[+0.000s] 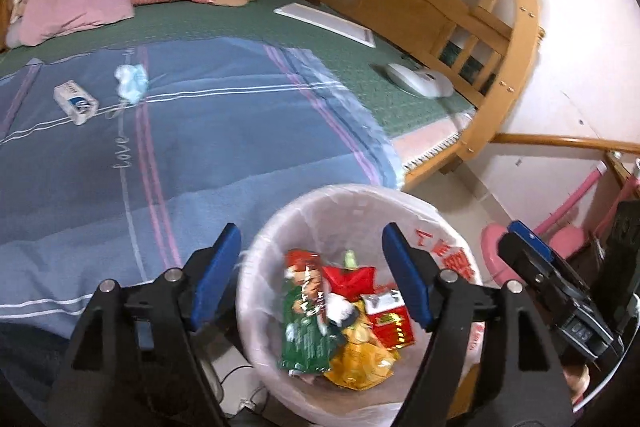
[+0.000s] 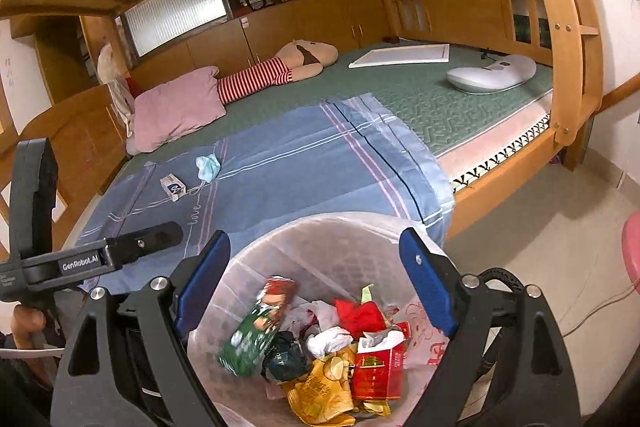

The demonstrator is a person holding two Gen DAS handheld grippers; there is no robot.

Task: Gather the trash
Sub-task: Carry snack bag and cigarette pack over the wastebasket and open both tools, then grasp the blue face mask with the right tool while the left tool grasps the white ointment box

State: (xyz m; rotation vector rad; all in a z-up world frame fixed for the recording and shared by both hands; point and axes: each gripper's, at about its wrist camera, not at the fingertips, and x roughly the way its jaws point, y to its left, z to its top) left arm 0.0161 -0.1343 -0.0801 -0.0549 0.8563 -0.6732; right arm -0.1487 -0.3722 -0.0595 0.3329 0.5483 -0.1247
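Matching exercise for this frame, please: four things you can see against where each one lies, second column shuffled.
1. crumpled face mask
2. green snack bag
3. pink pillow
4. white framed board

A. in the lined trash bin
B. on the green mattress, far end
C. on the blue blanket, beside a small white box
D. at the head of the bed

Pairs: 1-C, 2-A, 3-D, 4-B

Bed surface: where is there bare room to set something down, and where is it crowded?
Bare: the blue blanket between the crumpled mask and its right edge, and the green mattress between white board and blanket. Crowded: the small box sits close beside the mask; the lined trash bin is filling with wrappers.
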